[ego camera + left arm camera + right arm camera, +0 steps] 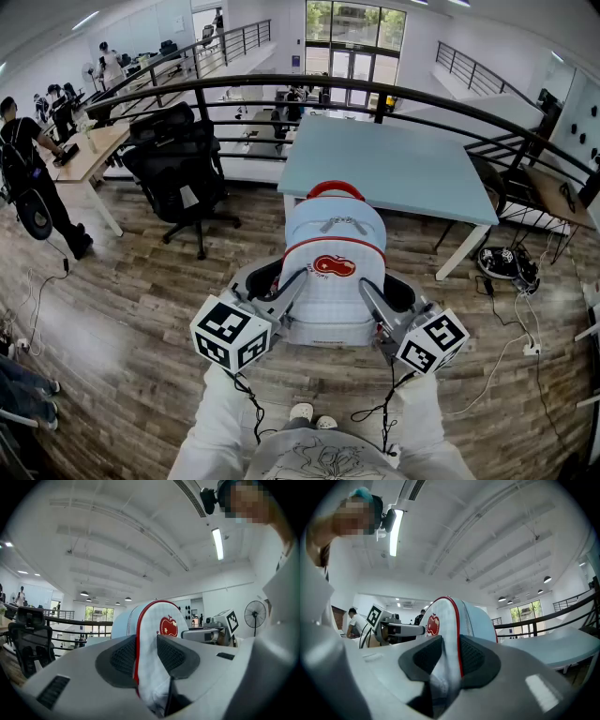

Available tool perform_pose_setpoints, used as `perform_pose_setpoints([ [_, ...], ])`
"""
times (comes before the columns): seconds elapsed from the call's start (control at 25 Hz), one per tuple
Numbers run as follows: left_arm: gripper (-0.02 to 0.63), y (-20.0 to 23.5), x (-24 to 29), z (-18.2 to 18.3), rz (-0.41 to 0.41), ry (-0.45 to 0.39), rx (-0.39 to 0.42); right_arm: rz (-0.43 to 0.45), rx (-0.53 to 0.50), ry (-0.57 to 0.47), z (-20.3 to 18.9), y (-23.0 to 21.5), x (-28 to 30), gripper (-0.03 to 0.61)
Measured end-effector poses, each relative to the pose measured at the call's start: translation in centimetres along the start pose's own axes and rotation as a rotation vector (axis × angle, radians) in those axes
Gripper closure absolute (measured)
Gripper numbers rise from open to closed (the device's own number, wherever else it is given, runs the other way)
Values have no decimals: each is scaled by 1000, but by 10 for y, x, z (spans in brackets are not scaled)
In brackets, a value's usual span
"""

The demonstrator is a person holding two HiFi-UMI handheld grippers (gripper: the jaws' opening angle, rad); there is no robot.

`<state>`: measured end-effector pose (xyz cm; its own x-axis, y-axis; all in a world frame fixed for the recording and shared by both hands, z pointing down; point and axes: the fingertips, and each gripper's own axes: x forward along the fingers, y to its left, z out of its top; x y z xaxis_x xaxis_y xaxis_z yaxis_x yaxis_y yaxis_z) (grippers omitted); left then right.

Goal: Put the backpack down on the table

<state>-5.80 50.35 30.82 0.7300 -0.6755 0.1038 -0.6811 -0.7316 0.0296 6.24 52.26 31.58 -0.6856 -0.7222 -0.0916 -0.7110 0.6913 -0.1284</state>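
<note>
Head view: left gripper [292,284] and right gripper [368,298] pinch the backpack [333,239]; carry it level to the table [403,164] at twelve o'clock.

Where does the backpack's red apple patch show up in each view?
Head view: red apple patch at centre, on the backpack front.
Left gripper view: patch right of centre, above the fingers.
Right gripper view: patch left of centre, above the fingers.
Shared landmark: black railing beyond the backpack.
</note>
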Motion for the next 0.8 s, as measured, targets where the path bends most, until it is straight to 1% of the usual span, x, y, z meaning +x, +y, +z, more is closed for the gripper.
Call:
perform_pose_setpoints([
  [0.48,480,23,-4,-5,-11,0,-2,3,-5,11,-8,4,22,453],
  [0.8,480,43,-9,-11,-15,8,-6,-4,11,17,-17,8,42,448],
])
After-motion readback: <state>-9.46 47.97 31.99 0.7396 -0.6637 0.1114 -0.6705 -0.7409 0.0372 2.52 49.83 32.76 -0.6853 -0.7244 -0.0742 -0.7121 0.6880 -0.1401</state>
